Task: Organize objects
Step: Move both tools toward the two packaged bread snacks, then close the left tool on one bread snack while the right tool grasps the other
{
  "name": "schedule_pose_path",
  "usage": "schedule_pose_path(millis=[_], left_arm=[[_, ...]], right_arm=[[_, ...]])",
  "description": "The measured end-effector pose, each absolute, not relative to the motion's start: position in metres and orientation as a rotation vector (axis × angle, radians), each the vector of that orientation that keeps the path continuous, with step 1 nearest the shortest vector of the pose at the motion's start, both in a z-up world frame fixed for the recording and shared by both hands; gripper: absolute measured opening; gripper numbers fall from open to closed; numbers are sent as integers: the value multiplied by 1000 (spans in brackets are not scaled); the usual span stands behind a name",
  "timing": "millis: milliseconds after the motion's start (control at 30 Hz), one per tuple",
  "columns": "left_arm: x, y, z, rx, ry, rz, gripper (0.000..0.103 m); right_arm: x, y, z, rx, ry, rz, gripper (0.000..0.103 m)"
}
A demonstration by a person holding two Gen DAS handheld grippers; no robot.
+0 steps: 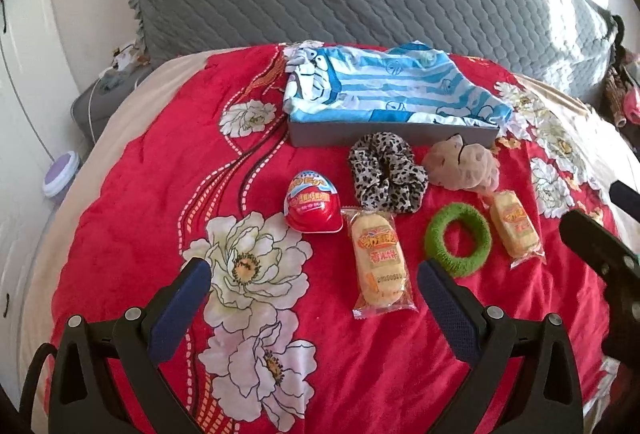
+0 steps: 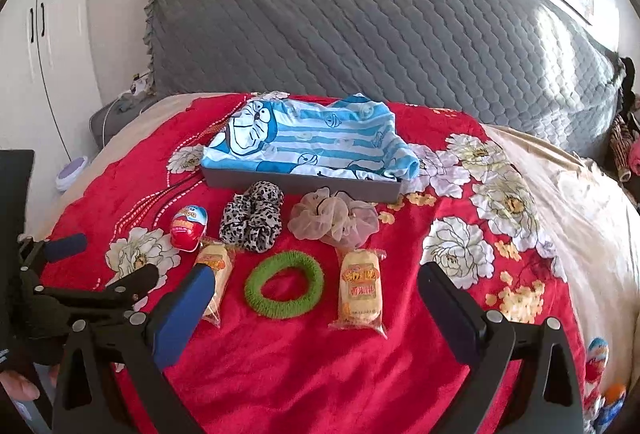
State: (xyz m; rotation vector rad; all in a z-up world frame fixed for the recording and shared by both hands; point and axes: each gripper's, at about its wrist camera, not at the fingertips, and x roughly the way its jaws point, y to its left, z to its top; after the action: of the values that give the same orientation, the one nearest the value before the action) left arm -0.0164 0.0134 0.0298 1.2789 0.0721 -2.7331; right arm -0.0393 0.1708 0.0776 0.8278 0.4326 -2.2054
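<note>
On a red flowered bedspread (image 1: 152,194) lie a red toy egg (image 1: 314,206), a leopard scrunchie (image 1: 386,174), a beige scrunchie (image 1: 462,166), a green ring hair tie (image 1: 458,238) and two rice cracker packets (image 1: 380,262) (image 1: 516,230). Behind them stands a grey box (image 1: 392,136) holding a blue striped cloth (image 1: 394,90). My left gripper (image 1: 312,274) is open above the bedspread, just short of the nearer packet. My right gripper (image 2: 316,276) is open too, above the green ring (image 2: 284,284) and a packet (image 2: 360,290). Its left finger hides part of the other packet (image 2: 220,266).
A grey quilted headboard (image 2: 360,14) rises behind the bed. A second toy egg (image 2: 596,358) lies at the bed's right edge. White wardrobe doors (image 2: 40,34) and a small round lilac device (image 1: 60,174) are on the left. Each gripper shows in the other's view.
</note>
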Motion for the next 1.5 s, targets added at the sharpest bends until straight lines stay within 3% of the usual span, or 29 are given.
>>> schedule_pose_path(millis=[1500], left_arm=[[-66,34,-40,1460,184,-2679,103]], right_arm=[[-119,171,-3,1041,575,-2204,100]])
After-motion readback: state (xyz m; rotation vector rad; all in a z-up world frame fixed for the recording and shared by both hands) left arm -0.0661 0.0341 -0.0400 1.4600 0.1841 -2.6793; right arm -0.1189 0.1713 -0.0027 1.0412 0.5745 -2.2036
